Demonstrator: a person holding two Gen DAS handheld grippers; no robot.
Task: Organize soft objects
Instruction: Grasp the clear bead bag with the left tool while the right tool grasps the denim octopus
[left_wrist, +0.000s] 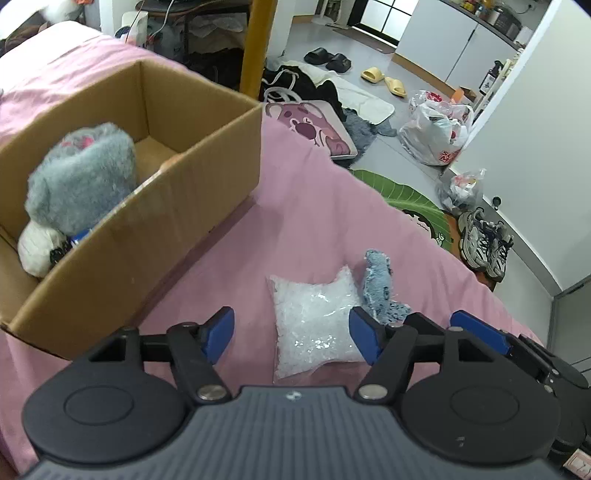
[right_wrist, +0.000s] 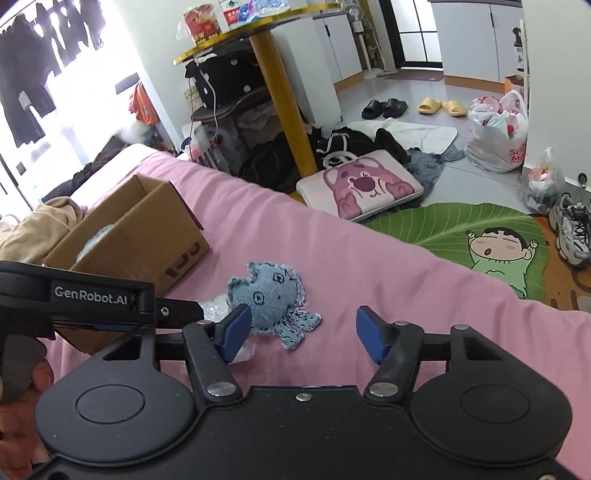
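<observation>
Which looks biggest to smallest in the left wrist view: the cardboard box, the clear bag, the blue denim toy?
1. cardboard box
2. clear bag
3. blue denim toy, partly hidden behind the bag and the left gripper.

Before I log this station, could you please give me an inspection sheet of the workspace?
Surface: pink bedsheet, wrinkled.
Job's things: clear pellet bag and blue denim toy lie on the sheet; grey plush sits in the cardboard box.
Clutter: nothing seen on the sheet.
Grippers: left tool open over the bag; right tool open beside the toy.
Cables: white cable by the shelf.
Surroundings: slippers, bags, sneakers on the floor.
</observation>
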